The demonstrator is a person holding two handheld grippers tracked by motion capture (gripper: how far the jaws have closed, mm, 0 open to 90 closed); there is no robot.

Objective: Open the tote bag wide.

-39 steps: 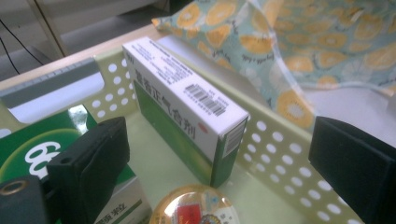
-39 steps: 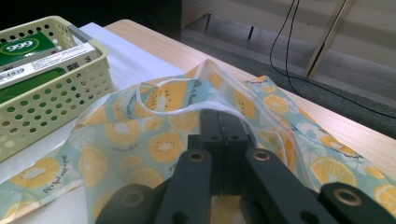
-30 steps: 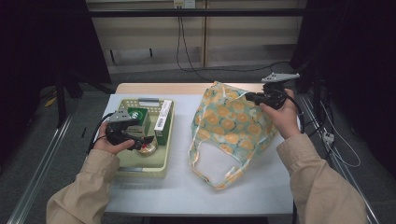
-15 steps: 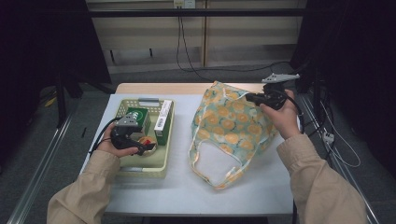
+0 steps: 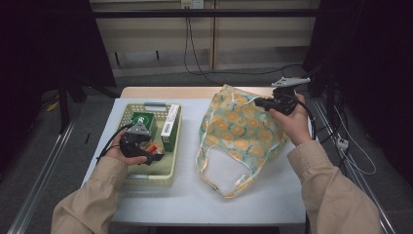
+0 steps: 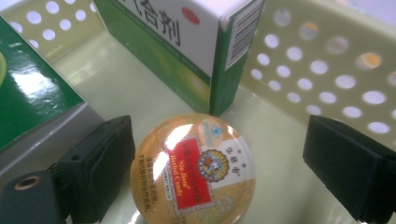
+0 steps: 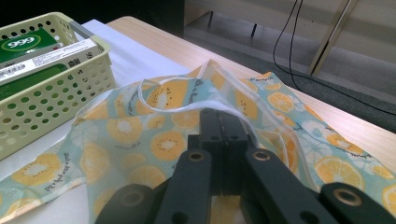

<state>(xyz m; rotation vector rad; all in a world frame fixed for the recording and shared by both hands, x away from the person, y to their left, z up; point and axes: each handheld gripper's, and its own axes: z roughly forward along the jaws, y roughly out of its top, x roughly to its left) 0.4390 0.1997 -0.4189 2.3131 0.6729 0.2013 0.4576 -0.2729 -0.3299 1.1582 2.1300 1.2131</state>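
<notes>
Lower into the basket [image 5: 170,173] now, the left gripper [image 6: 219,172] straddles the round candy tin [image 6: 194,175] with jaws spread; rigid, glossy, probably slippery, so grip its rim. Right gripper [image 7: 219,135] pinches the fruit-print bag [image 5: 238,129].

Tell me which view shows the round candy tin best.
Left gripper view: the round gold candy tin with a red label sits large between the open left gripper on the floor of the pale green perforated plastic basket. High view gives a small red-orange glimpse beside that gripper.
</notes>
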